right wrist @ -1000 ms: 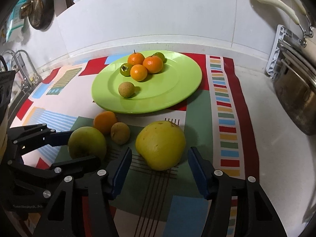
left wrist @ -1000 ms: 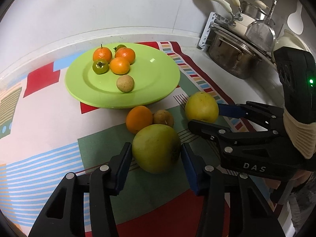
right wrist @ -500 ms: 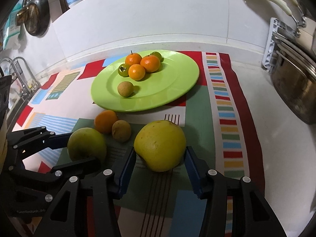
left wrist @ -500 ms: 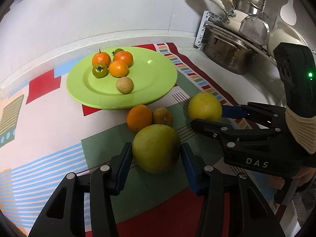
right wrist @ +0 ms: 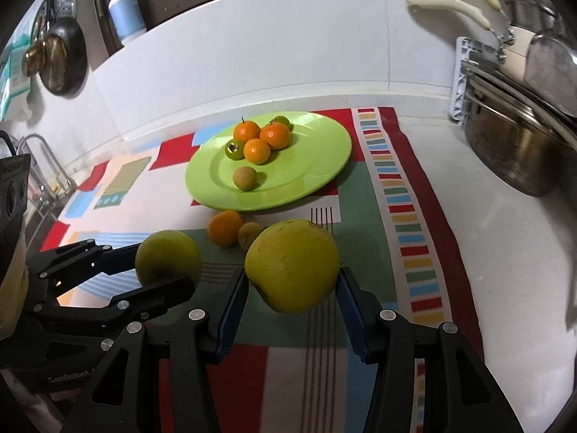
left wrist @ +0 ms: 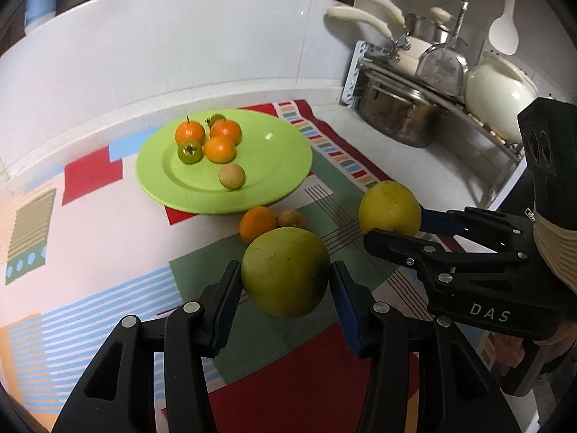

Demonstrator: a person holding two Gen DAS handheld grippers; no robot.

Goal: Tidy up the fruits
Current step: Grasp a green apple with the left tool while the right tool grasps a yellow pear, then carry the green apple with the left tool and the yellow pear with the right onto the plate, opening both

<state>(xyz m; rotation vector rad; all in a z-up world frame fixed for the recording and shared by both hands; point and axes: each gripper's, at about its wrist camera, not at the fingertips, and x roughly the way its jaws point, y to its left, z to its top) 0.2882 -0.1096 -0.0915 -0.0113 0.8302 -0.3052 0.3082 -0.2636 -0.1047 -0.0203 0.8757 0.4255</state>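
Note:
My left gripper [left wrist: 285, 288] is shut on a large green fruit [left wrist: 285, 271] and holds it above the mat; it also shows in the right wrist view [right wrist: 167, 257]. My right gripper [right wrist: 293, 288] is shut on a large yellow fruit [right wrist: 293, 265], lifted too; it also shows in the left wrist view [left wrist: 390, 208]. A green plate [left wrist: 281, 151] behind holds three oranges, two green fruits and a small tan fruit [left wrist: 232, 176]. An orange [left wrist: 258, 224] and a small brown fruit [left wrist: 291, 218] lie on the mat in front of the plate.
A colourful patterned mat [left wrist: 90, 252] covers the counter. A steel pot [left wrist: 396, 119], a strainer and a white kettle [left wrist: 499, 90] stand on a rack at the right. A tiled wall runs behind. A pan [right wrist: 57, 61] and a soap bottle [right wrist: 122, 11] are at the far left.
Both grippers have closed on their fruits and lifted them off the mat. The views have risen and pulled back a little.

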